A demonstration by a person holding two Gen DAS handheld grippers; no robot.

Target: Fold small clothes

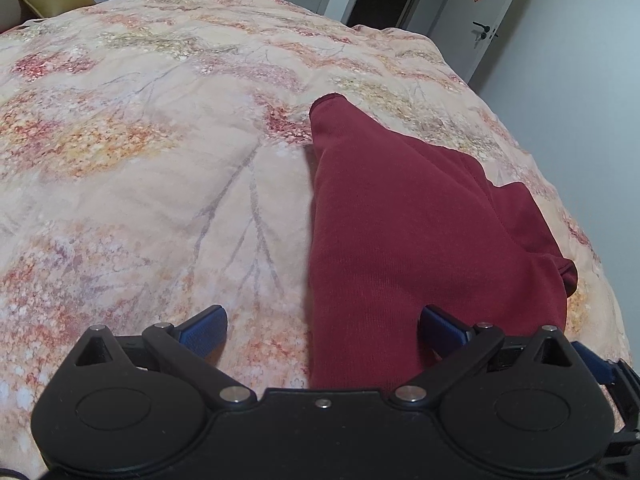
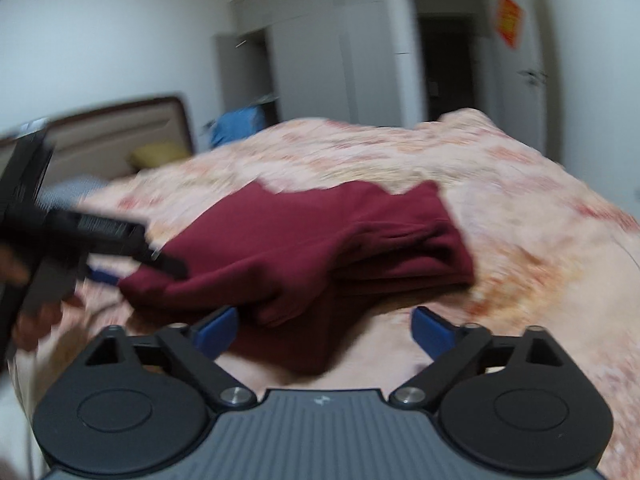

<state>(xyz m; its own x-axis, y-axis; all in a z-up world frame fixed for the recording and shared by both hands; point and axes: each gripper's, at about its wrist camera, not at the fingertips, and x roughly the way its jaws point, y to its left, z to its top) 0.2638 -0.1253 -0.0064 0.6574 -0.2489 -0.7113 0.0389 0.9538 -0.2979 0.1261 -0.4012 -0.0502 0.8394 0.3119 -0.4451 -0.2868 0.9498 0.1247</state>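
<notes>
The whole right wrist view is smeared by motion blur, so the print of the bedspread (image 2: pixel 520 208) cannot be made out there. The left gripper (image 2: pixel 120 268) is seen only as a dark streak cut off by the left edge, and its jaws cannot be read in that view. The near end of the dark red garment (image 1: pixel 400 216) is hidden behind the gripper body in the left wrist view.
</notes>
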